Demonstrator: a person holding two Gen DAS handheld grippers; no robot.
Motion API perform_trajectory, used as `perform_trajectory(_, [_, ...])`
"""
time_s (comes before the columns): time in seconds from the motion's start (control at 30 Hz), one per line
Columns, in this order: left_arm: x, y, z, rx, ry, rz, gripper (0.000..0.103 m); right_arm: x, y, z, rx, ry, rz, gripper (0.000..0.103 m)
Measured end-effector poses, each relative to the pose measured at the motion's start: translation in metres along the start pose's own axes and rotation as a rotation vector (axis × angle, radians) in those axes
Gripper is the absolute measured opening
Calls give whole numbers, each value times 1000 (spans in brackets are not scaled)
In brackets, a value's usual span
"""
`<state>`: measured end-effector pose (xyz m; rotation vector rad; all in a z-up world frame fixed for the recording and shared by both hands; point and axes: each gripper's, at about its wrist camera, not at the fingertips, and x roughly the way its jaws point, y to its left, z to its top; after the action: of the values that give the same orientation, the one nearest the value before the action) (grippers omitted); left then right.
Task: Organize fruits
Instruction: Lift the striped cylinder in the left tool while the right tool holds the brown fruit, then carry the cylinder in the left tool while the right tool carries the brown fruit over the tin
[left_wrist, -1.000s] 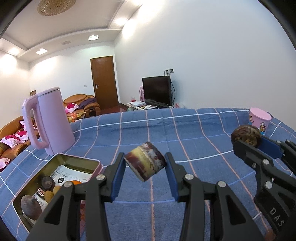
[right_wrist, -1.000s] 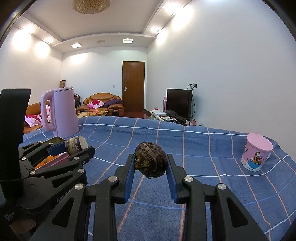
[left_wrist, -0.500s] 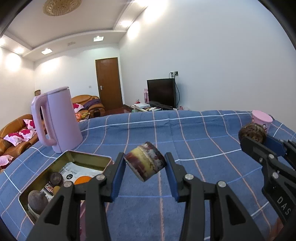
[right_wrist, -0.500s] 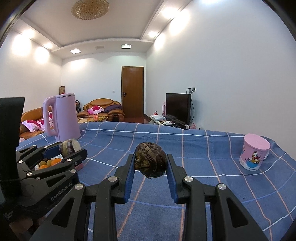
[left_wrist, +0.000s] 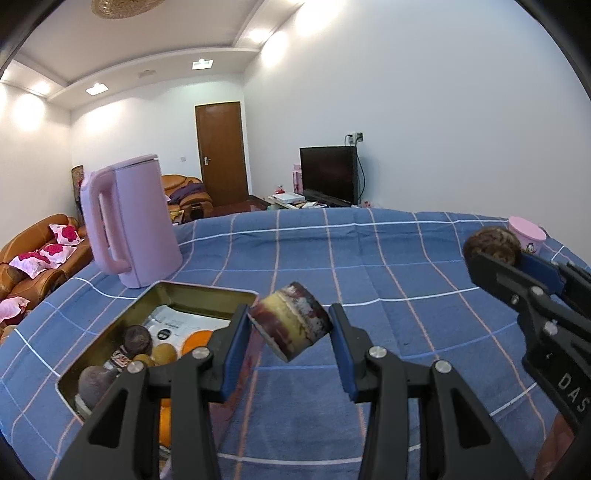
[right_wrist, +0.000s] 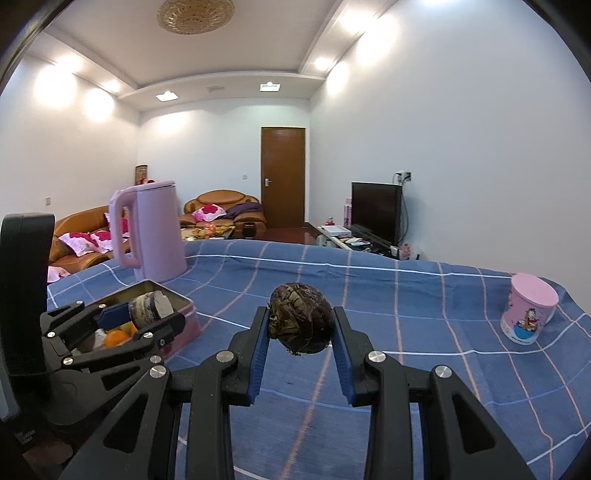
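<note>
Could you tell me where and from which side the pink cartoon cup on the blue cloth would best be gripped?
I would grip the pink cup across its side wall at mid-height, coming in level from the near side. It stands upright and alone on the tablecloth, and a flat lid seems to close its top, so the rim offers no hold.

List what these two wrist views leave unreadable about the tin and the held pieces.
- Tin: in the left wrist view, the left hand-held gripper covers its near end, so the fruit count is unknown.
- Tin in the right wrist view: mostly hidden behind the left hand-held gripper.
- Cut piece: kind unclear in both views.
- Dark round piece in the right hand-held gripper: kind unclear; underside unseen.
</note>
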<state>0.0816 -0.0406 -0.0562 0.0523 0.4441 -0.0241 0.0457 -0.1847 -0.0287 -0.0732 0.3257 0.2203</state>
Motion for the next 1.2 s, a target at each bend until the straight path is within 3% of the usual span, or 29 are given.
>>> perform_trajectory(0.8, [3, 94, 1, -96, 49, 134, 45, 38, 82, 29, -101, 17, 155, 35])
perform_trajectory(1.2, [12, 123, 0, -116, 65, 172, 45, 57, 114, 30, -141, 39, 200, 35])
